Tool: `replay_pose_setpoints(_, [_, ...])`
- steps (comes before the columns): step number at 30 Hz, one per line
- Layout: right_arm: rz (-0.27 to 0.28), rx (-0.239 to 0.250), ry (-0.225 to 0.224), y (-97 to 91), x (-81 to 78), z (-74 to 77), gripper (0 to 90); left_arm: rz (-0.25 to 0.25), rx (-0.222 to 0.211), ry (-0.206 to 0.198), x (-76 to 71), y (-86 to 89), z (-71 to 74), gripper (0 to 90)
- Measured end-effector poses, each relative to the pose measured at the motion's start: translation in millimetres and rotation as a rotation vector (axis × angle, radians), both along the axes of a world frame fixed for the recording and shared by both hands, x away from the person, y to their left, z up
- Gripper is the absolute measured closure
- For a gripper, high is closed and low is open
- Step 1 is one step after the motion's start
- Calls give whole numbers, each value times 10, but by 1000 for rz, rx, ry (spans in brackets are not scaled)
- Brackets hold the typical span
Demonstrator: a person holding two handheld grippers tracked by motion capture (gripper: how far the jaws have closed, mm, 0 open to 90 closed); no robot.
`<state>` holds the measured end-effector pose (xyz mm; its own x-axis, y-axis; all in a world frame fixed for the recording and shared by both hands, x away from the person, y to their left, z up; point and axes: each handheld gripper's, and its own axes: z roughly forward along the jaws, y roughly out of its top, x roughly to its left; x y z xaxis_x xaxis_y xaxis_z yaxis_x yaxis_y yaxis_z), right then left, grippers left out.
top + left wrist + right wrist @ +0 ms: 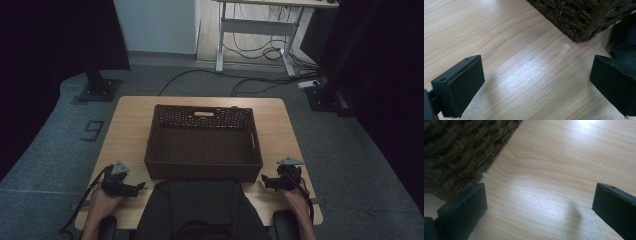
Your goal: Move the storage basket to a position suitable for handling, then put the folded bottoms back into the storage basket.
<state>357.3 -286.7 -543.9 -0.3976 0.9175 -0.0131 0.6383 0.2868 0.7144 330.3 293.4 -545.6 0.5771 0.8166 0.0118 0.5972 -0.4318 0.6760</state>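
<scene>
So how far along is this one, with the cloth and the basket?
Nothing looks done yet: the basket is empty and the dark cloth lies at the table's near edge. Nothing is in hand: the left tool and right tool rest open beside the cloth. Everything is left.

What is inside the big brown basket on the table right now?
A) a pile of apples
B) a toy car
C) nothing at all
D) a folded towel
C: in the high view the woven basket shows its bare bottom, and the dark cloth lies on the table in front of it, not inside.
</scene>
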Motion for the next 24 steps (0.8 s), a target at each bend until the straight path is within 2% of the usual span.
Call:
replay_pose_setpoints(2, [1, 3, 1, -12, 7, -42, 0, -5, 12, 14, 13, -17, -20, 0])
replay_pose_setpoints(5, [4, -18, -1, -16, 10, -108, 0, -4, 4, 24, 25, -18, -22, 0])
replay_pose_setpoints(6, [9, 4, -8, -28, 8, -127, 0, -3, 3, 28, 29, -16, -23, 0])
replay_pose_setpoints(9, [10, 20, 5, -41, 14, -134, 0, -3, 2, 30, 32, -15, -23, 0])
replay_pose_setpoints(14, [6, 21, 6, -43, 12, -134, 0, -4, 1, 31, 33, -13, -23, 0])
replay_pose_setpoints(19, [-21, 22, 7, -23, -7, -133, 0, -12, 2, 31, 38, -7, -23, 0])
replay_pose_setpoints(24, [-20, 21, 8, -23, -5, -132, 0, -12, 1, 31, 38, -8, -23, 0])
